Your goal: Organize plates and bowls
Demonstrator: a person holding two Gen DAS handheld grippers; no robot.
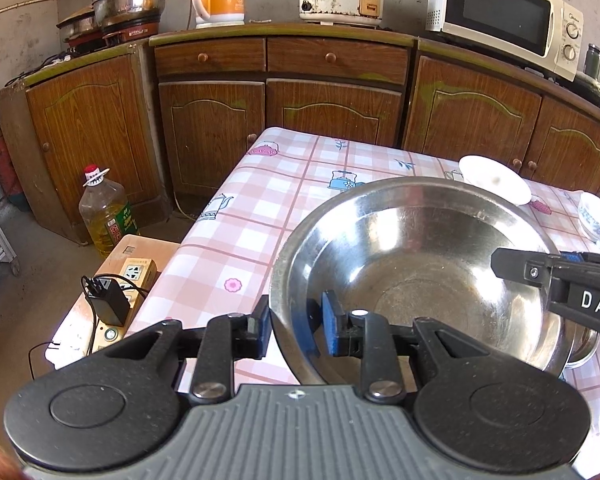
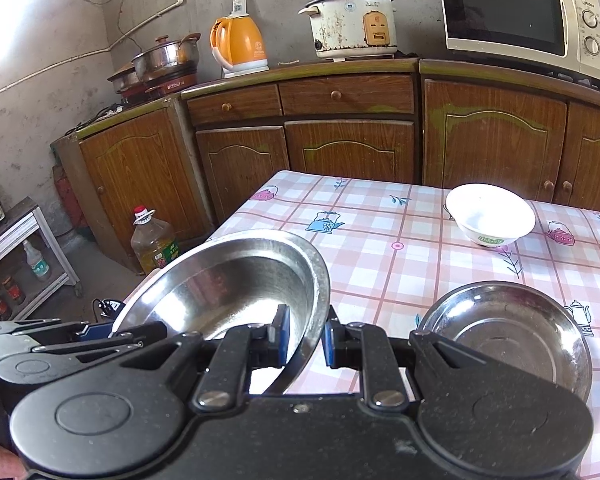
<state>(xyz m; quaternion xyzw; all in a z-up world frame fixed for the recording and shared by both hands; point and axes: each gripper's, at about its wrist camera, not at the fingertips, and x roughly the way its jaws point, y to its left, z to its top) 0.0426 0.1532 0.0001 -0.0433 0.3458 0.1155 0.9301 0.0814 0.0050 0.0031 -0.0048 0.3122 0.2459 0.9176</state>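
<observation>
Checked tablecloth (image 2: 384, 264) | microwave (image 2: 516, 20) "Midea" | right hand-held gripper (image 1: 500, 262) "DAS"

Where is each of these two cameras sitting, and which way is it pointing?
Left wrist view: rides on the left gripper, looking forward along its fingers, which straddle the near rim of the large steel bowl; the right gripper reaches in from the right.
Right wrist view: rides on the right gripper, whose fingers straddle the same bowl's rim; the left gripper shows at lower left.
Both share the checked tablecloth, white bowl, cabinets and microwave.
</observation>
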